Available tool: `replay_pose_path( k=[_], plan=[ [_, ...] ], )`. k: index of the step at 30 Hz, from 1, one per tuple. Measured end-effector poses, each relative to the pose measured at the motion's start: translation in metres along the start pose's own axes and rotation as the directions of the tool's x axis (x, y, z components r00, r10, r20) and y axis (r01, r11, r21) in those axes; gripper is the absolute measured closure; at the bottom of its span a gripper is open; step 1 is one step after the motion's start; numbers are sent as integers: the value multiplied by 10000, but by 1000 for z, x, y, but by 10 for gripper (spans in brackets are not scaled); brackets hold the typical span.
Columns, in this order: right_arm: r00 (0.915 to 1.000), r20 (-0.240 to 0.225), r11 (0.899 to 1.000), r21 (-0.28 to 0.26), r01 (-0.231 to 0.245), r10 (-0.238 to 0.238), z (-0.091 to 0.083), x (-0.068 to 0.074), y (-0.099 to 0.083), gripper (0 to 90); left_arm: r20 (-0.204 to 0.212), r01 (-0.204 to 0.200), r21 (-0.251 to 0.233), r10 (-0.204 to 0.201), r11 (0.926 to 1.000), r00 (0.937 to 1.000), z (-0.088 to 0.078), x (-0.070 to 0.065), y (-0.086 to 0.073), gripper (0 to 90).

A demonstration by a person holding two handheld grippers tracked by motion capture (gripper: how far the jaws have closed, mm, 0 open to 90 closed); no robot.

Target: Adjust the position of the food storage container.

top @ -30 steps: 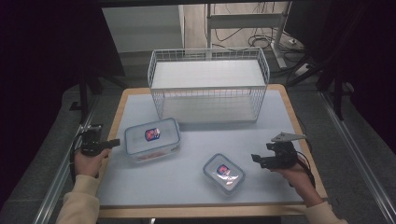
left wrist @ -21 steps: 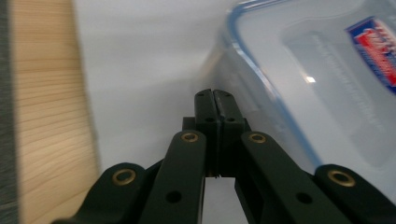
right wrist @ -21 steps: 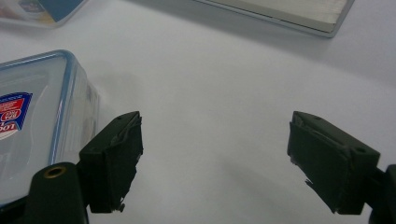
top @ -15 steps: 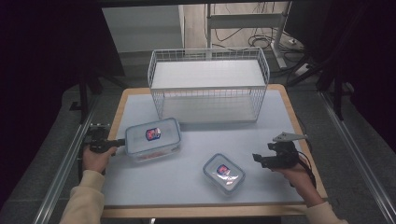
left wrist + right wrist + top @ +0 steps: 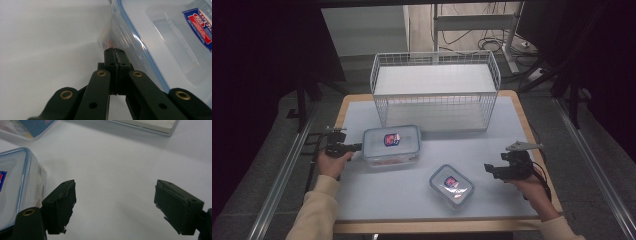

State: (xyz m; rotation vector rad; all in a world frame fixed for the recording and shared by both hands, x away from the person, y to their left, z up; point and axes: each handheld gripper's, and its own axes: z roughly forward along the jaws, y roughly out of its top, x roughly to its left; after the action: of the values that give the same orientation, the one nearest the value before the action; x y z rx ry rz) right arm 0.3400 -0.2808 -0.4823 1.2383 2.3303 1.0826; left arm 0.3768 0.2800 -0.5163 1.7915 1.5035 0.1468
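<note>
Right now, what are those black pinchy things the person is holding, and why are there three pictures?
They are grippers, hand-held tongs with two black jaws. One picture comes from a camera above the table; the other two come from small cameras riding on each gripper. On the table lie two clear lidded boxes and a white wire basket at the back. The left gripper is shut, its tip right at the side of the bigger box, holding nothing. The right gripper is open and empty, beside the smaller box.
</note>
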Motion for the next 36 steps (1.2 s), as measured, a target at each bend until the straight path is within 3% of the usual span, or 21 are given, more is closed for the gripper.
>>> replay_pose_path(
  k=[8,16,28,36],
  plan=[
    [10000,-11,10000,54,-12,12,1,0,0,176,757,-320,-142,330,9994,9966,12,-28,8,900],
    [10000,-15,10000,43,54,-54,2,1,0,176,1070,-413,-215,434,9989,9933,23,-42,14,900],
    [10000,-4,10000,62,48,-48,2,0,0,176,1739,-773,-117,782,9969,9817,46,-76,20,900],
    [10000,-7,9999,107,29,-29,3,0,-1,176,1972,-725,-193,749,9972,9775,53,-85,22,900]
  ],
)
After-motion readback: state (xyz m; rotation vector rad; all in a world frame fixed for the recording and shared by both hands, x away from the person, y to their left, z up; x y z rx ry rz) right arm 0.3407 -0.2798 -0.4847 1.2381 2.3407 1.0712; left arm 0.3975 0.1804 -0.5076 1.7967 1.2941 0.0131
